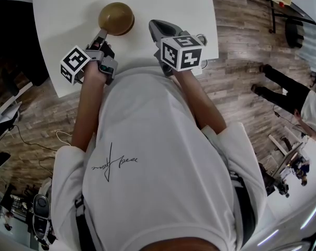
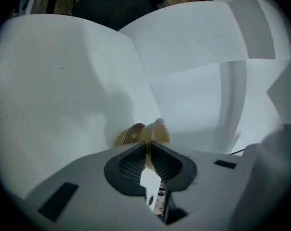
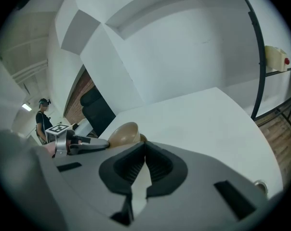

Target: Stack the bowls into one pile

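A golden-brown bowl [image 1: 116, 18] hangs tilted over the white table [image 1: 64, 14], with my left gripper [image 1: 102, 34] shut on its rim. In the left gripper view the thin rim [image 2: 157, 133] stands on edge between the pads. A second bowl of the same colour [image 2: 128, 135] sits right behind it, and I cannot tell whether they touch. The right gripper view shows the tilted bowl [image 3: 124, 133] with the left gripper [image 3: 85, 145] on it. My right gripper [image 1: 154, 26] hovers just right of the bowls, shut with nothing between its pads [image 3: 152, 163].
The table's near edge [image 1: 132, 61] runs under both hands, and its right edge [image 1: 214, 20] meets wood floor. A person [image 1: 289, 90] stands on the floor at right. A black chair [image 3: 98, 110] is beyond the far side. A metal shelf [image 3: 275, 69] holds a pale container.
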Tool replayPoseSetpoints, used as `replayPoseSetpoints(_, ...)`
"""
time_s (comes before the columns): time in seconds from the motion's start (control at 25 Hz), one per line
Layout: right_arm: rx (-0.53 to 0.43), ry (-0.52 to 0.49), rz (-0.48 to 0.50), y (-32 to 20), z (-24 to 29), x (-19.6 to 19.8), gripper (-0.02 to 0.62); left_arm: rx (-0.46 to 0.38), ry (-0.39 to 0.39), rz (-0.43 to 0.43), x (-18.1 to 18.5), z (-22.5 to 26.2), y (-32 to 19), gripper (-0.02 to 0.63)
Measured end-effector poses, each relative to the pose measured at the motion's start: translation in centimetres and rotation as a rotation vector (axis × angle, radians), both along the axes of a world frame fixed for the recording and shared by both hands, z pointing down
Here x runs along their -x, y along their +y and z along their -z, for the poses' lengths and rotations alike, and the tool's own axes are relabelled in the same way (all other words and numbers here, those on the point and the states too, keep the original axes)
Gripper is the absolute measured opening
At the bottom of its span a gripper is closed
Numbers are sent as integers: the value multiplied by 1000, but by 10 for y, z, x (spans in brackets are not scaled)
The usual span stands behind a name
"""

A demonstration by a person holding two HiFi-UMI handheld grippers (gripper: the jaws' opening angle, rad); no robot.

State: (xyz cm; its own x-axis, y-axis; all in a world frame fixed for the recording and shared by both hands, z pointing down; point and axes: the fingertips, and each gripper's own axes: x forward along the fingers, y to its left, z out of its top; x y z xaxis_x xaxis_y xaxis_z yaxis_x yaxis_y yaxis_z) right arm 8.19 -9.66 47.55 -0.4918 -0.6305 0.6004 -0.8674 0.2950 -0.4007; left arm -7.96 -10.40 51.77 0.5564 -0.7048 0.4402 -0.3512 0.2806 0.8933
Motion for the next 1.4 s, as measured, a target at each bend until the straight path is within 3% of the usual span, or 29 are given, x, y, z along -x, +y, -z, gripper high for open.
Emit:
replayPoseSetpoints(0.6,-15,48,142,-3,6,0,12,45,20,-2,-4,-18,2,38)
replayPoseSetpoints(1.4,2,31,150,-7,7,6,12,70,30,-17,-6,-32,5,38)
